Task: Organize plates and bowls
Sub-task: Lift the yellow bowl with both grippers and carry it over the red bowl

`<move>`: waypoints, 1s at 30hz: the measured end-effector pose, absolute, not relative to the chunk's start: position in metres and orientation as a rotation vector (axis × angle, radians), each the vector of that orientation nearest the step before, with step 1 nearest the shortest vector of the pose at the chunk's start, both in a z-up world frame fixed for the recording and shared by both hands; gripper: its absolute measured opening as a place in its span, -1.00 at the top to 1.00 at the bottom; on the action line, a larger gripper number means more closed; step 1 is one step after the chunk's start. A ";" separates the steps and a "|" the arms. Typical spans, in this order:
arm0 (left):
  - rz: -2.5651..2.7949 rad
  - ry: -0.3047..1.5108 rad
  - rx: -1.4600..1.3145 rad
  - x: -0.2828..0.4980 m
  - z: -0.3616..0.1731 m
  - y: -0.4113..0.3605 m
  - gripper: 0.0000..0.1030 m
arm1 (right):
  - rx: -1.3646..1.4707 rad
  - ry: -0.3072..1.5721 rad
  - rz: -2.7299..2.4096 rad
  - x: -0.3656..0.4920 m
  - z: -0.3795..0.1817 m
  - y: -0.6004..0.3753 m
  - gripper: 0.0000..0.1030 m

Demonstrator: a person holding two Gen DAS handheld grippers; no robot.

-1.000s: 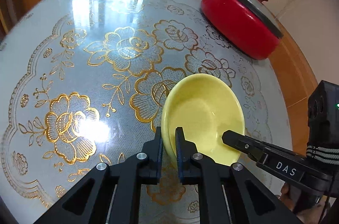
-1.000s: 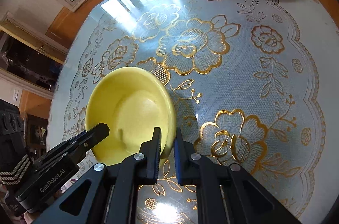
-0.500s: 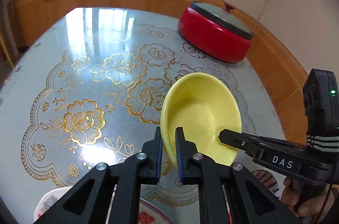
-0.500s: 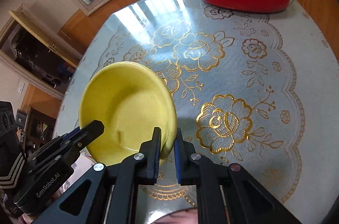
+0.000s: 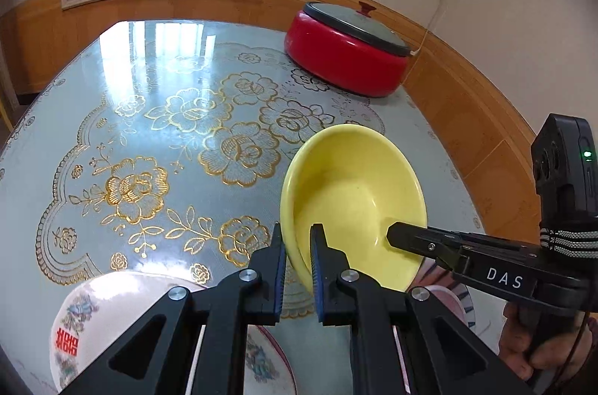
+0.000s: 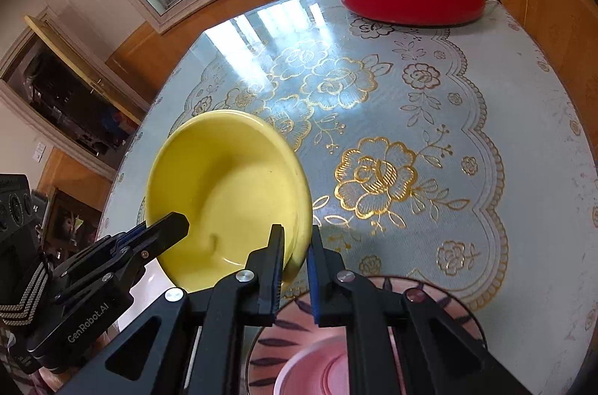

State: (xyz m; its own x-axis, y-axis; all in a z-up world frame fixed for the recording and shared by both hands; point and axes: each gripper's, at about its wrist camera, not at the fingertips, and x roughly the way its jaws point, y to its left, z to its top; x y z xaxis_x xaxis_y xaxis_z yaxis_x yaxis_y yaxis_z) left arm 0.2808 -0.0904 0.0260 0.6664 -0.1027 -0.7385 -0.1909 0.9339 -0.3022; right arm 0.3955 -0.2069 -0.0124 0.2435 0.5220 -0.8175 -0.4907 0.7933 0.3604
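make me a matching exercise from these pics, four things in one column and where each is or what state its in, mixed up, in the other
Things:
1. yellow bowl
2. red pot
3. white plate with red characters
4. pink striped plate

Places or states:
A. lidded, at the table's far edge near the wall
B. held off the table by the rim, between the left gripper and right gripper
C. under the right gripper, at the near edge
D. under the left gripper, at the near edge

Pairs: 1-B, 2-A, 3-D, 4-C

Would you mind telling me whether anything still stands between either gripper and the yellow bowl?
Nothing does: the left gripper and the right gripper are each shut on opposite sides of the yellow bowl rim, holding it off the table.
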 end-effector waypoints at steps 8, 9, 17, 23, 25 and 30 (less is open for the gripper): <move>-0.031 0.855 -0.351 0.262 0.028 -0.113 0.77 | 0.031 1.122 0.677 0.367 -0.005 -0.236 0.78; -0.042 0.857 -0.346 0.261 0.027 -0.117 0.77 | 0.033 1.124 0.672 0.364 -0.005 -0.241 0.78; -0.144 0.895 -0.322 0.252 0.021 -0.148 0.76 | 0.033 1.141 0.616 0.342 -0.006 -0.277 0.78; -0.198 0.923 -0.298 0.248 0.014 -0.170 0.75 | 0.030 1.171 0.578 0.330 -0.012 -0.299 0.77; -0.210 0.933 -0.294 0.246 0.011 -0.175 0.75 | 0.031 1.184 0.569 0.329 -0.015 -0.303 0.77; -0.235 0.960 -0.292 0.241 0.005 -0.185 0.75 | 0.028 1.216 0.565 0.324 -0.022 -0.312 0.74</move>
